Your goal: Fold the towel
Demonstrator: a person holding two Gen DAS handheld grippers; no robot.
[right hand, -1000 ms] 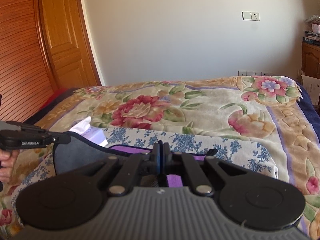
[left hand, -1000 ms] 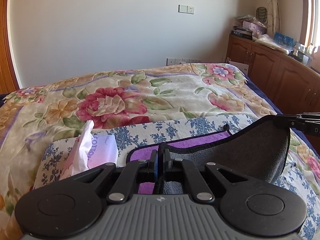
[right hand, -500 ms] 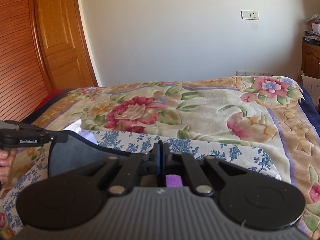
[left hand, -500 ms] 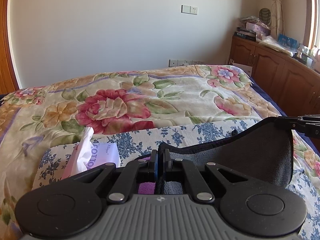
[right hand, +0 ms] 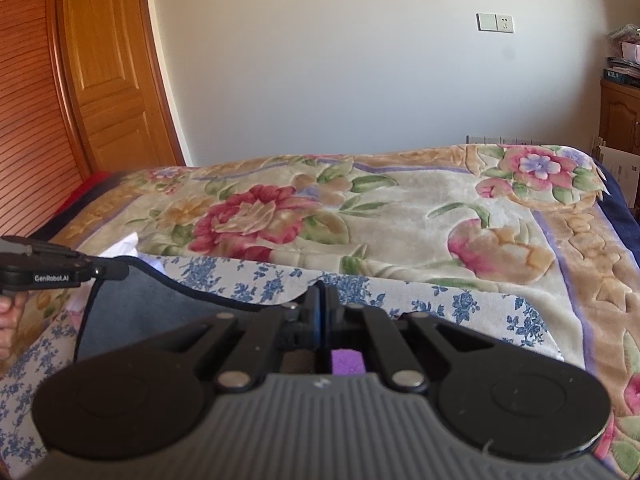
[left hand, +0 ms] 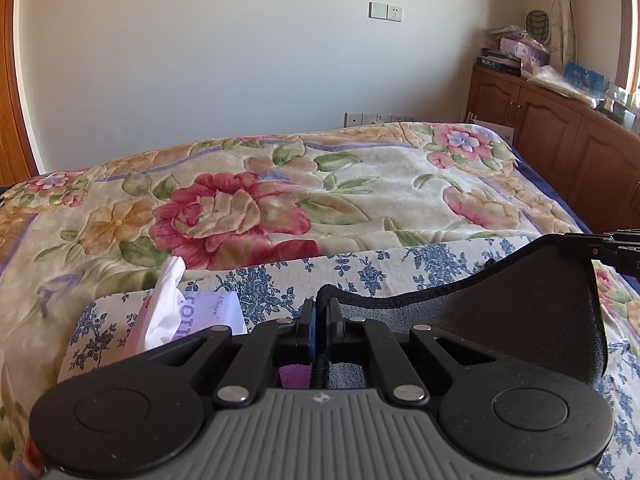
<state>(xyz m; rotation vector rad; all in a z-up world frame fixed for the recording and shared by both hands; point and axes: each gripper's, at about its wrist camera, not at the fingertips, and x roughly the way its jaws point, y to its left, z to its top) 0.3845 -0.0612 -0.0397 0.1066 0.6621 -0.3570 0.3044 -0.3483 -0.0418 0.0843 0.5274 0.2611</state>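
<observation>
The towel [left hand: 520,320] is dark grey on one side and purple on the other, with a black hem. It hangs lifted between both grippers above the bed. My left gripper [left hand: 319,312] is shut on one top corner. My right gripper [right hand: 320,300] is shut on the other top corner; its tip also shows at the right edge of the left wrist view [left hand: 600,244]. The towel [right hand: 152,312] sags in a curve between them. A bit of its purple side [right hand: 348,362] shows behind the jaws. Its lower part is hidden by the gripper bodies.
A blue-flowered white cloth [left hand: 380,268] lies on the floral bed blanket [left hand: 240,216] under the towel. A tissue pack [left hand: 176,320] lies at the left on it. Wooden cabinets [left hand: 560,140] stand right of the bed, a wooden door [right hand: 108,80] to the left.
Both grippers have risen with the towel corners and moved forward over the bed. The purple side that lay in sight is now mostly hidden.
</observation>
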